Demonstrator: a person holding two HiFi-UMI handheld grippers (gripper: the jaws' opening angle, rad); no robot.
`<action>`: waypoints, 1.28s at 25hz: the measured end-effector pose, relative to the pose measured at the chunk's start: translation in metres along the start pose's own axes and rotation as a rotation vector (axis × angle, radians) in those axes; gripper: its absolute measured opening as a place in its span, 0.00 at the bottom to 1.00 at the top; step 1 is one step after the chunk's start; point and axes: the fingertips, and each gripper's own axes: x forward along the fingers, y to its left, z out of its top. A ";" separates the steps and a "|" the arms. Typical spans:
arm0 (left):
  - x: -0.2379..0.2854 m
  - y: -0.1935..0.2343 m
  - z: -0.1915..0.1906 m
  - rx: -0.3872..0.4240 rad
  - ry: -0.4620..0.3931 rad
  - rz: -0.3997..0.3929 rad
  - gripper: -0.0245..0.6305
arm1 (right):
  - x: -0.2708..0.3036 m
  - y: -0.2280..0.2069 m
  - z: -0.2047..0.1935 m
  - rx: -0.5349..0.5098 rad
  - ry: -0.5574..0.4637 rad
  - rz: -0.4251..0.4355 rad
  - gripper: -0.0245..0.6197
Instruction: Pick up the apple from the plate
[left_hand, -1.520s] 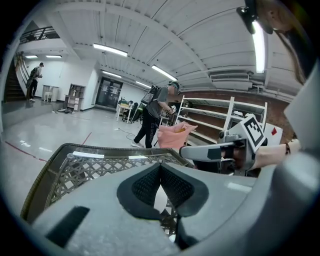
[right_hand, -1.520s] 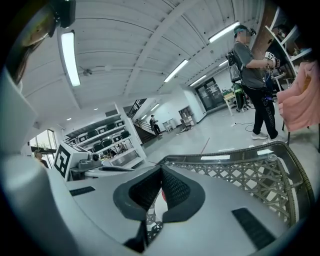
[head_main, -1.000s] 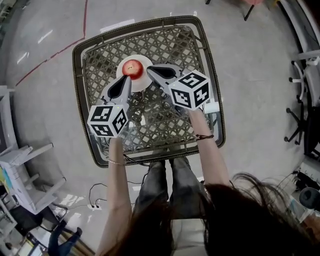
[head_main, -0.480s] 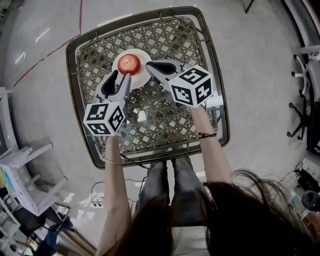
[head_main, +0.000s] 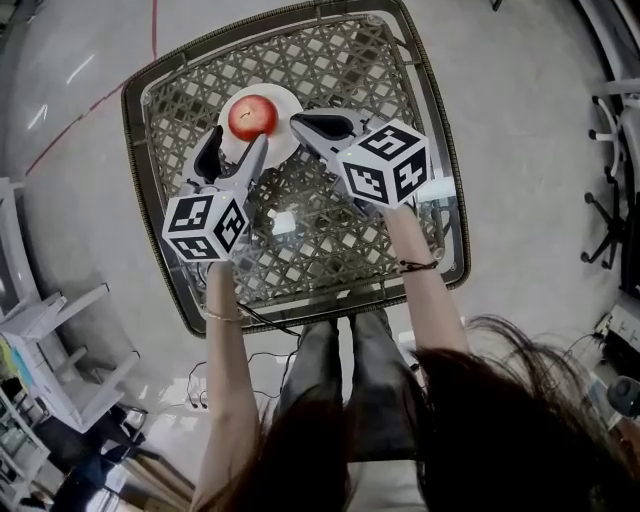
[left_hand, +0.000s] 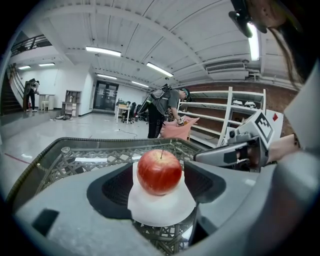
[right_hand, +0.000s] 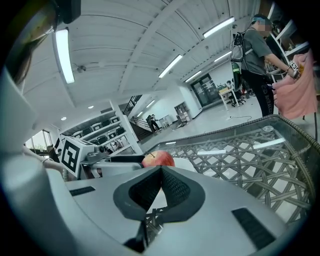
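While upright, apple (left_hand: 159, 171) on plate (left_hand: 160, 210)

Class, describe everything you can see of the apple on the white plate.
The apple is round and glossy red with yellowish flecks, and its thin brown stem points up. It looks whole. It sits upright near the middle of a white plate on the lattice table, touching only the plate. The left gripper, whose jaws have just been opening, lines up on it, with nothing pressed between its pads.
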 end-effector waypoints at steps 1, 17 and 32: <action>0.002 0.000 0.000 0.007 -0.002 -0.006 0.52 | 0.000 -0.001 -0.001 0.002 -0.001 -0.002 0.05; 0.035 -0.004 0.000 0.091 0.023 -0.079 0.67 | -0.001 -0.014 -0.005 0.011 -0.011 -0.034 0.05; 0.047 -0.002 -0.010 0.144 0.085 -0.083 0.67 | -0.006 -0.014 -0.007 0.024 -0.028 -0.054 0.05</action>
